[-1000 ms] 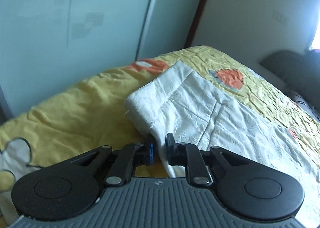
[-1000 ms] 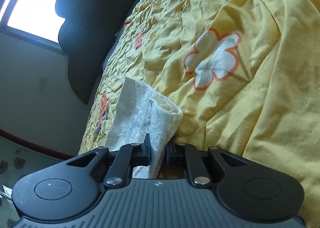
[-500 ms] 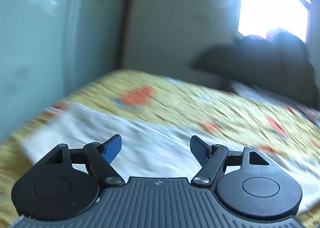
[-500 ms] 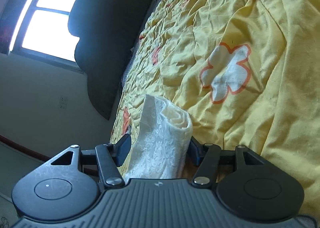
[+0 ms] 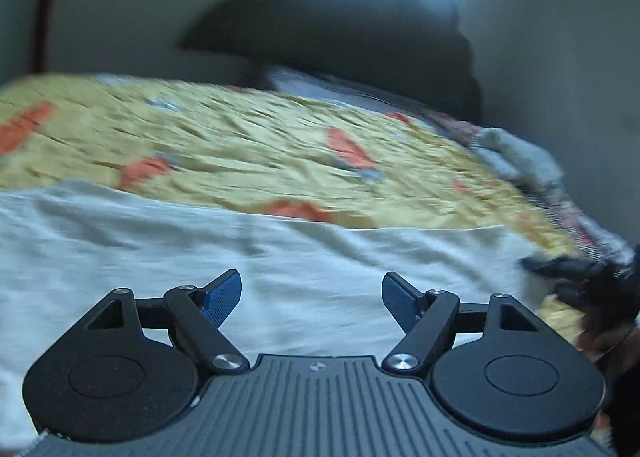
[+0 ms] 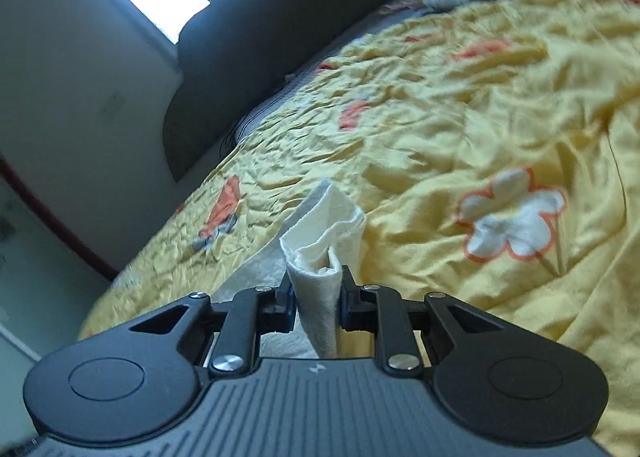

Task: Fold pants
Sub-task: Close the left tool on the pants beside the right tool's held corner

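Pants (image 5: pixel 280 257): white, textured cloth, lying on the bed ahead of and below the left gripper; one folded edge is lifted off the bed in the right gripper.
Handling, judged: light, soft and limp; it will sag and drape from any single hold, and stacked layers may slide apart. No sign of fragility.
Where to hold, judged: at a folded edge or corner, pinching all layers together, one gripper at each end of that edge.
Long axis: in the left wrist view the cloth runs as a broad band crosswise to the left gripper, from its left side toward the right gripper. Which end is waist and which is hem cannot be told; that view is blurred.
Pants at right gripper (image 6: pixel 320 257): the pinched fold stands up out of the jaws, its tip pointing away from the gripper.
Right gripper (image 6: pixel 316 297): jaws nearly together, having just been closing; both pads press on the bunched white fold.
Left gripper (image 5: pixel 312 297): jaws spread wide, having just been opening, nothing between them; it hangs above the flat cloth, not touching it.
Bedspread (image 6: pixel 480 117): yellow, flowered, crumpled, beneath the pants and reaching beyond both grippers.
Headboard (image 5: pixel 340 17): dark, far ahead of the left gripper, under a bright window.
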The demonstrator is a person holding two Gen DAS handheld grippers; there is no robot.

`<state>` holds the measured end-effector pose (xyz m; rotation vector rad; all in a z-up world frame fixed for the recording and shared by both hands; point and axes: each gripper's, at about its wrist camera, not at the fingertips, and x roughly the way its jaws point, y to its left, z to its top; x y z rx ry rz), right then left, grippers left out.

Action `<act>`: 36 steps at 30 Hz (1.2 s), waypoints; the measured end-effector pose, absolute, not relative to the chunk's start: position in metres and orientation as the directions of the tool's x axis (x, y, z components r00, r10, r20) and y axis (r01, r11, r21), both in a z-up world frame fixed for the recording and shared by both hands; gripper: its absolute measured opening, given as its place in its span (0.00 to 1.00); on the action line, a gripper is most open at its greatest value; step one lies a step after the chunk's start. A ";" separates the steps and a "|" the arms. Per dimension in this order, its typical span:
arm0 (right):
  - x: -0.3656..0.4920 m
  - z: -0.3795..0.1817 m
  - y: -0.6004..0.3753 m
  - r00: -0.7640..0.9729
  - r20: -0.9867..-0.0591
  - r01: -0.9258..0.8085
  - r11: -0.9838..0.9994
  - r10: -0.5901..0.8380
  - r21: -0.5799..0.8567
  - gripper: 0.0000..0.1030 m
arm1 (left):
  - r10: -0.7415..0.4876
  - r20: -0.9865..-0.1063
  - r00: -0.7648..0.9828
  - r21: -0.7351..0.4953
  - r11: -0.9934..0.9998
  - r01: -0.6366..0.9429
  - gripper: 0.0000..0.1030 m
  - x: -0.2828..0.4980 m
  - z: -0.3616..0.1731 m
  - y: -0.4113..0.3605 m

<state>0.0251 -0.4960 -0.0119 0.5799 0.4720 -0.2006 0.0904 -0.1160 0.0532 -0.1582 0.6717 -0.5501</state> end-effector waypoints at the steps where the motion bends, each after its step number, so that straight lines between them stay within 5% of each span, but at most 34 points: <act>1: 0.027 -0.006 -0.479 0.873 -0.483 0.286 0.875 -0.071 0.390 0.18 | -0.574 -0.549 0.607 -0.358 0.818 0.451 0.77 0.111 0.053 -0.131; 7: 0.031 0.000 -0.423 0.861 -0.491 0.186 0.980 -0.130 0.067 0.18 | -0.735 -0.547 0.401 -0.441 0.660 0.608 0.77 0.160 0.058 -0.247; 12: 0.034 -0.005 -0.420 0.866 -0.483 0.169 0.985 -0.129 0.040 0.18 | -0.741 -0.634 0.222 -0.457 0.590 0.666 0.77 0.177 0.036 -0.342; 19: 0.036 -0.013 -0.428 0.867 -0.488 0.170 0.981 -0.103 0.095 0.19 | -0.635 -0.732 0.247 -0.343 0.657 0.672 0.72 0.193 0.004 -0.412; 27: 0.036 -0.014 -0.429 0.864 -0.497 0.149 0.983 -0.079 0.104 0.20 | -0.530 -0.815 0.235 -0.207 0.645 0.736 0.49 0.198 -0.007 -0.434; 36: 0.041 -0.015 -0.434 0.861 -0.504 0.143 0.984 -0.068 0.110 0.20 | -0.524 -0.815 0.249 -0.216 0.672 0.708 0.14 0.202 -0.008 -0.428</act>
